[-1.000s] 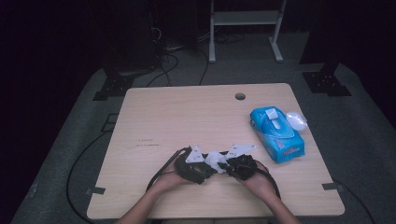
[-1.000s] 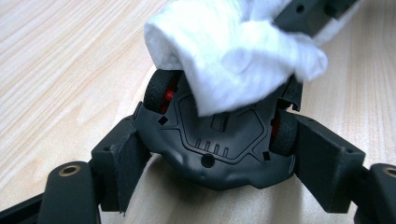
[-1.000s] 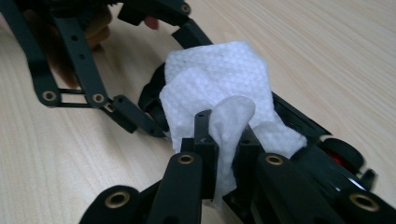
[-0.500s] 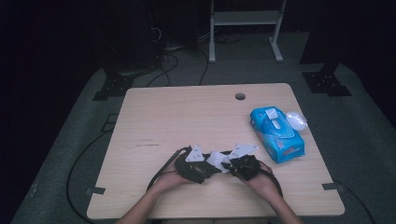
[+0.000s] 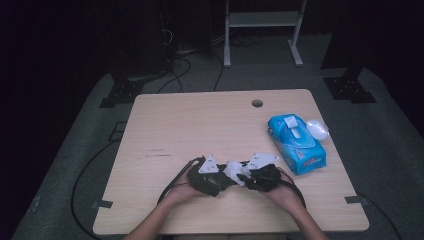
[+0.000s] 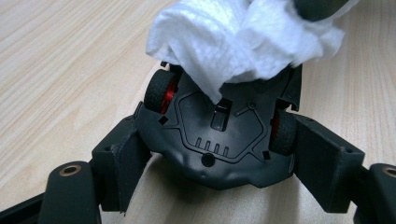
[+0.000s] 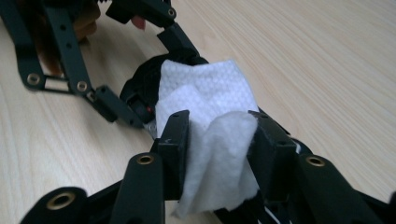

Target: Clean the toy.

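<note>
Big light wooden table point(image 5: 200, 125), round cable hole point(image 5: 257, 103) near the far edge. Over toward the right edge, a blue wipes pack point(image 5: 296, 144) lying flat, with a small clear plastic bit point(image 5: 317, 128) just beside its far right corner.

Down at the near edge, both hands side by side, grippers nosed in toward each other over one small bundle. Left gripper point(image 5: 212, 176) clamped on a black toy car point(image 6: 224, 140), held belly-up: dark underside plate facing the camera, red-hubbed wheels point(image 6: 161, 89) tucked right against the black jaws on either side. Grip looks solid, pads pressed on the car's flanks, car just above the tabletop.

Right gripper point(image 7: 218, 140) pointing at the car with a white wipe point(image 7: 210, 126) bunched between its jaws. Jaws just been opening, so not pinched hard any more; wipe sitting loosely in the gap, brushing both pads but puffed out rather than squashed, bottom edge hanging down below them. Far end of the wipe draped onto the car's far end, seen from the left gripper view as a crumpled white wad point(image 6: 243, 42) covering the top part of the underside.

From the high view, wipe showing as a pale lump point(image 5: 236, 171) right between the two grippers.
</note>
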`<state>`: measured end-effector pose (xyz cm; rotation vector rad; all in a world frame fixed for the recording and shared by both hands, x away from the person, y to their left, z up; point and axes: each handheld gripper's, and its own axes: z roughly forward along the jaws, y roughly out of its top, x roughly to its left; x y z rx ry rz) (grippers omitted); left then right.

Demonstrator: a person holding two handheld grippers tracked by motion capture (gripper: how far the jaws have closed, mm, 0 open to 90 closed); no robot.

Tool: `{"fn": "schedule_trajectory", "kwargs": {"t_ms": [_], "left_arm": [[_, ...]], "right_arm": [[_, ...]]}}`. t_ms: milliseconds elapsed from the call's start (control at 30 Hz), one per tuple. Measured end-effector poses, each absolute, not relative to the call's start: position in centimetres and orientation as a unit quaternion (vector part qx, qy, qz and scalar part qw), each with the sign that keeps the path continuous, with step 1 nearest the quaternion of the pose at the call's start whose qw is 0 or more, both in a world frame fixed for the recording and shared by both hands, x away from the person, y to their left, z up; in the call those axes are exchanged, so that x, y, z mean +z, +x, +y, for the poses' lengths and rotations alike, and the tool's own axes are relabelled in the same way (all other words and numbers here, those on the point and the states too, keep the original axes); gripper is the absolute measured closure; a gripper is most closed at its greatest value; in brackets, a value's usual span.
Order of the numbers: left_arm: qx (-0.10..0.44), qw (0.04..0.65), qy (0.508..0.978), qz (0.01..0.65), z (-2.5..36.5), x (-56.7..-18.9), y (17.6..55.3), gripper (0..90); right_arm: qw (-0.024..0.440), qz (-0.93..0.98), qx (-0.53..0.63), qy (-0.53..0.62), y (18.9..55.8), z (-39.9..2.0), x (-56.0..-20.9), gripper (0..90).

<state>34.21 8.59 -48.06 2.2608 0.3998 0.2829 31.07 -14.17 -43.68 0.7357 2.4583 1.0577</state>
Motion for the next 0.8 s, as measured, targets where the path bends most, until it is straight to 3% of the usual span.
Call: {"fn": "schedule_trajectory", "kwargs": {"t_ms": [200, 300, 367, 567, 800], "left_arm": [[0.114, 0.401, 0.895, 0.156, 8.6, -48.1, 34.2, 23.6], [0.117, 0.400, 0.896, 0.155, 8.5, -48.1, 34.1, 23.6], [0.118, 0.400, 0.896, 0.155, 8.4, -48.1, 34.1, 23.6], [0.115, 0.401, 0.895, 0.156, 8.4, -48.1, 34.1, 23.6], [0.118, 0.397, 0.897, 0.154, 8.5, -48.0, 34.1, 23.7]], "right_arm": [[0.200, 0.878, 0.359, 0.247, 31.6, -12.2, -44.7, 59.1], [0.209, 0.876, 0.357, 0.247, 31.2, -12.0, -44.8, 77.4], [0.206, 0.879, 0.351, 0.250, 31.1, -12.1, -44.6, 81.6], [0.198, 0.872, 0.345, 0.284, 31.2, -14.0, -44.2, 83.2], [0.171, 0.892, 0.351, 0.228, 30.1, -10.5, -44.9, 83.2]]}}
